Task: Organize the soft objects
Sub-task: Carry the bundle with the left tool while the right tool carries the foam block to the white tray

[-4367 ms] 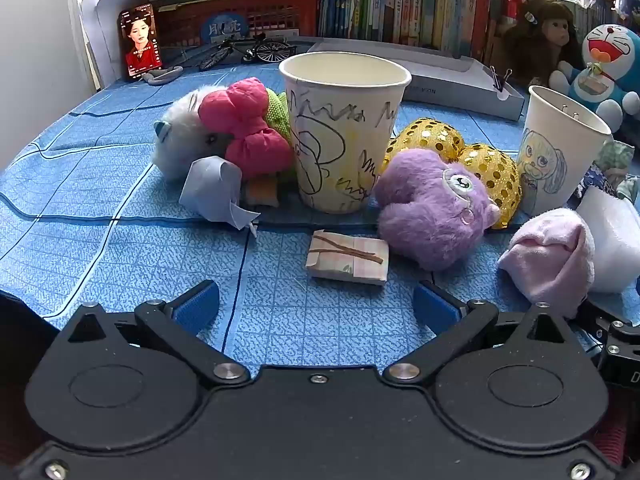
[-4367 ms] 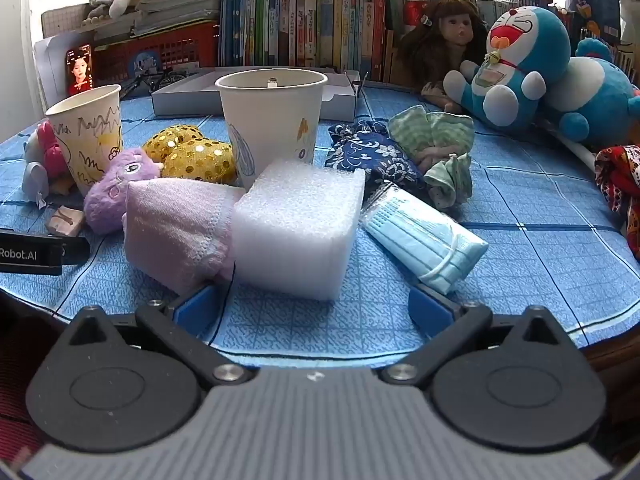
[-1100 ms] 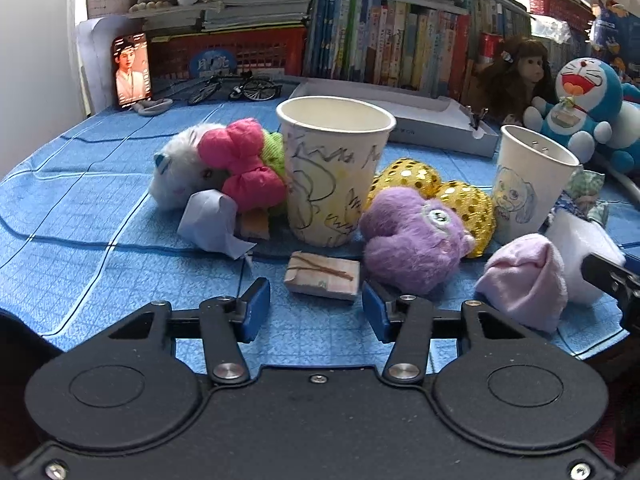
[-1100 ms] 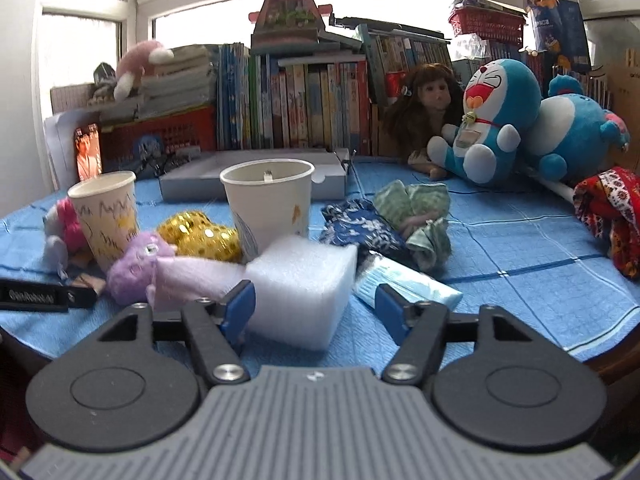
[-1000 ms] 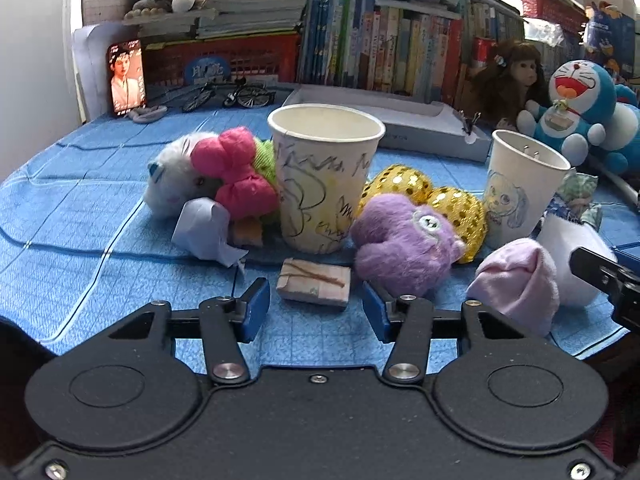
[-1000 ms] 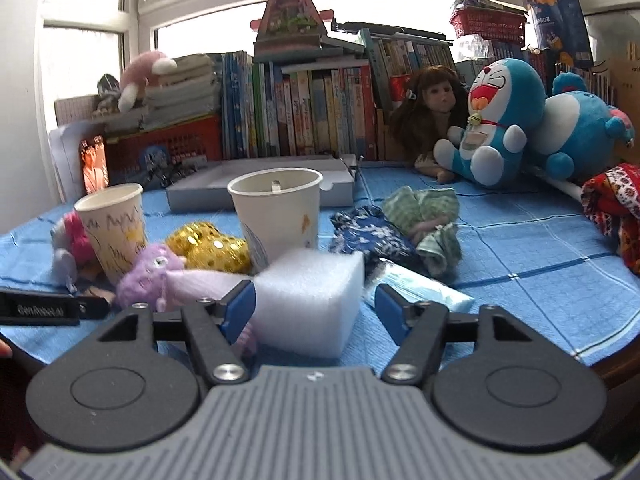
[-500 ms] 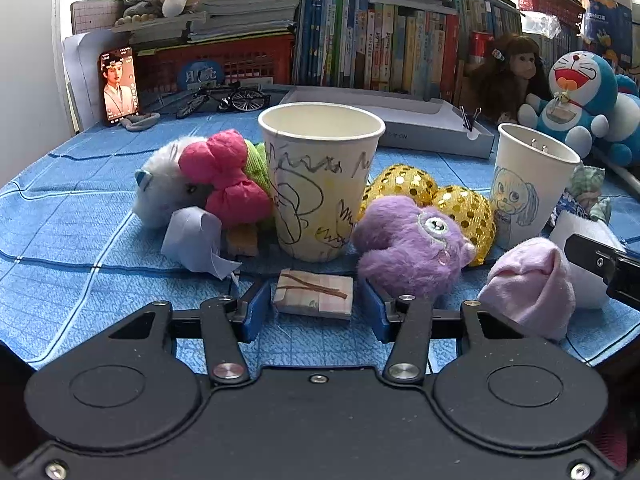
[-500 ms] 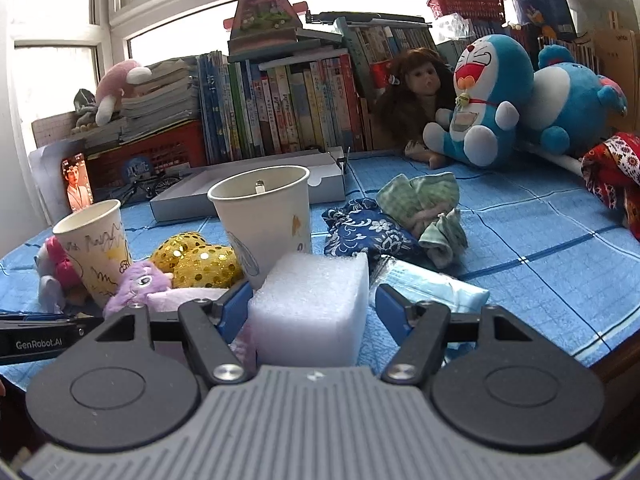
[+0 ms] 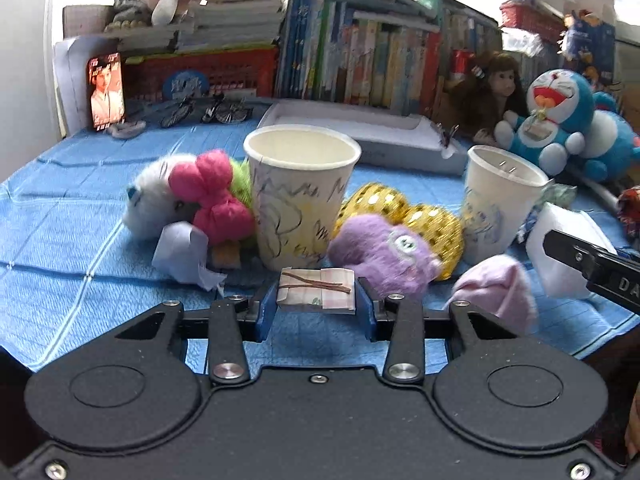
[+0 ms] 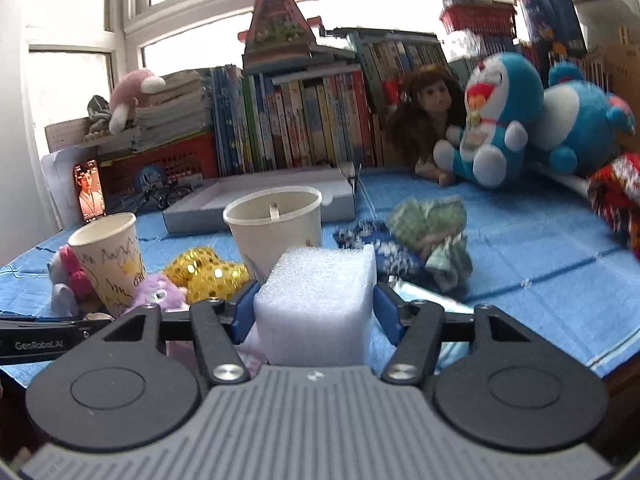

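My left gripper point(image 9: 317, 309) is shut on a small folded paper bundle point(image 9: 317, 289) tied with a rubber band, held just above the blue tablecloth in front of a scribbled paper cup point(image 9: 299, 196). My right gripper point(image 10: 315, 308) is shut on a white foam block point(image 10: 316, 300), lifted in front of a second paper cup point(image 10: 274, 228). A purple plush point(image 9: 384, 250), gold sequin hearts point(image 9: 404, 208), a pink cloth point(image 9: 500, 292) and a pink bow with a white plush point(image 9: 188, 196) lie around the cups.
A grey tray point(image 9: 360, 136), books, a doll point(image 10: 424, 120) and Doraemon plushes point(image 10: 496, 120) line the back. Blue and green fabric pieces point(image 10: 424, 240) lie right of the second cup. A red patterned cloth point(image 10: 616, 192) is at the far right.
Both grippers closed from wide open: the left on the paper bundle, the right on the foam block. Both objects now sit lifted between the fingers.
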### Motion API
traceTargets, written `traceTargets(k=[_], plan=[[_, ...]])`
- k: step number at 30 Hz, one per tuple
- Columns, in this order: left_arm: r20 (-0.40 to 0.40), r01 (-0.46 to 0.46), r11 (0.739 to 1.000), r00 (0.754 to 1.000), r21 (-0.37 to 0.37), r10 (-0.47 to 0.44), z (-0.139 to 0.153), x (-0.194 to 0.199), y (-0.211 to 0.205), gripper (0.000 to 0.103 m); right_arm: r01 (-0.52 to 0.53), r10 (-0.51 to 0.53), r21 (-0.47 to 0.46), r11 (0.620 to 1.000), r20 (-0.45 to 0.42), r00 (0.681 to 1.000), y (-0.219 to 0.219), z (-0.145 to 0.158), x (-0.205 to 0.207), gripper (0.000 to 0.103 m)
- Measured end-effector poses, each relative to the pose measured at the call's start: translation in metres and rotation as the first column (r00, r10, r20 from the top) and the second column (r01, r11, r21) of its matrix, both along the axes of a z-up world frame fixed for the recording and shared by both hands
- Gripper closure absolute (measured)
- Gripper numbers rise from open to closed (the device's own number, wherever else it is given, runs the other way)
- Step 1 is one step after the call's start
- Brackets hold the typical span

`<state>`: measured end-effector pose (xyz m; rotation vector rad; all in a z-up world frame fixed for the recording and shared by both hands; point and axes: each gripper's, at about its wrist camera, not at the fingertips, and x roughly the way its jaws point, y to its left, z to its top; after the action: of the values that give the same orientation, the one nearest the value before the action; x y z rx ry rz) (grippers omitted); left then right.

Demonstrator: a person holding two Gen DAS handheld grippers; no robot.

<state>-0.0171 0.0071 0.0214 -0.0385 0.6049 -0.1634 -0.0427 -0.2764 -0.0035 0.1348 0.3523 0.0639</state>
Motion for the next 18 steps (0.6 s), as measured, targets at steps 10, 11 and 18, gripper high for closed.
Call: traceTargets(k=[10, 11, 18], plan=[[0.071, 0.061, 0.995, 0.996, -0.077, -0.055, 0.045, -0.007, 0.004, 0.064, -0.019, 0.018, 0.014, 1.0, 0.081, 0.997, -0.006, 0.036, 0.0, 0.038], [0.08, 0.065, 0.994, 0.995, -0.084, -0.059, 0.049, -0.006, 0.004, 0.064, -0.025, 0.023, 0.022, 0.999, 0.082, 0.996, -0.007, 0.039, 0.003, 0.038], [0.104, 0.135, 0.981, 0.987, -0.14, -0.121, 0.086, 0.018, 0.001, 0.064, -0.068, 0.061, 0.073, 0.995, 0.094, 0.994, -0.016, 0.068, 0.024, 0.038]])
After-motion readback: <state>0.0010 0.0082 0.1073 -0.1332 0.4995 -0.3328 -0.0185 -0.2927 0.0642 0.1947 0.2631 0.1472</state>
